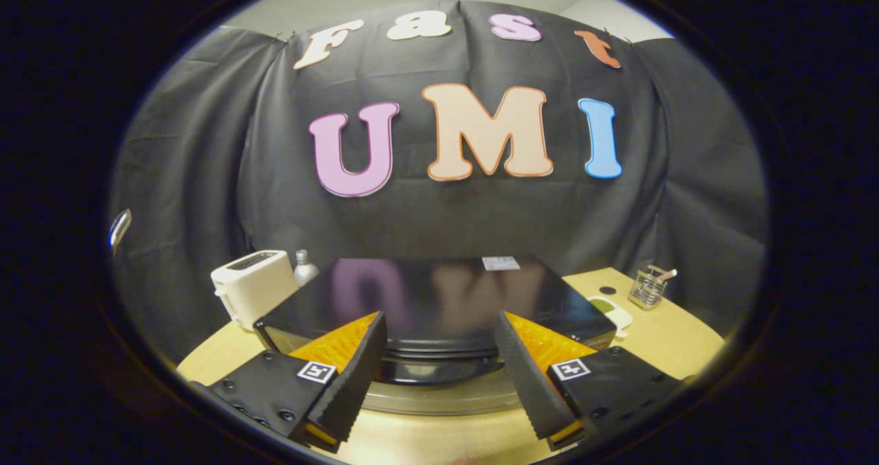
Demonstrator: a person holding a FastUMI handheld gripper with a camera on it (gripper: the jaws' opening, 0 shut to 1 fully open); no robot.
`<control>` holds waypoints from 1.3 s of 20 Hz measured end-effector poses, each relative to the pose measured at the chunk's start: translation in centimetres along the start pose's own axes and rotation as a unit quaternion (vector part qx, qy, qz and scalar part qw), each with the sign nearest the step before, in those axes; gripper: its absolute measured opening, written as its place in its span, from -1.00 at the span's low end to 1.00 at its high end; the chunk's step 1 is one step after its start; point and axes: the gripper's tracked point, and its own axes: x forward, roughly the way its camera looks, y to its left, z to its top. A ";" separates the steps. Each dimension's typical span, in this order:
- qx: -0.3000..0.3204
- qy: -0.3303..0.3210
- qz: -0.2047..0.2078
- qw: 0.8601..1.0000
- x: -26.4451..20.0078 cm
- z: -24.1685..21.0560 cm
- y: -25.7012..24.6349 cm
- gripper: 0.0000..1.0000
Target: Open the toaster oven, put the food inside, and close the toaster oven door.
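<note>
Here the tool hangs above the front of the glossy black box-shaped toaster oven, its fingers spread wide and holding nothing. The oven sits on the pale wooden round worktop, directly ahead of and below the fingers, its flat top mirroring the booth wall. Just under the fingers a curved metallic band runs along the oven's front; it may be the door's handle or its upper edge, though I cannot tell which.

By my judgement the oven is a stiff, fairly heavy appliance that will stay put, while its door should swing on a hinge with some resistance. The smooth top would be slippery, so the hold belongs on the bar-like front edge, both fingers straddling it near the middle so that the pull stays even.

The oven's long axis runs side to side across the fingers, and its front faces towards the tool. The door looks closed, so the opening step is not yet done.

Beyond the oven's left corner stands a white slot toaster with a small pale bottle just behind it. Off the right side lie a white dish with something green and a small wire basket, near the worktop's far edge. Which of these holds the food I cannot tell.
</note>
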 end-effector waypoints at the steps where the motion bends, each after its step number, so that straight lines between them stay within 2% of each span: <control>1: 0.006 -0.022 -0.002 1.000 -0.1 0.7 0.0 0.95; 13: 0.029 -0.047 -0.003 0.998 -2.1 -0.2 0.2 0.96; 22: 0.010 0.004 0.021 1.000 -7.2 -3.4 -0.2 0.96; 26: 0.009 0.051 0.025 0.998 -9.7 -6.2 -0.6 0.96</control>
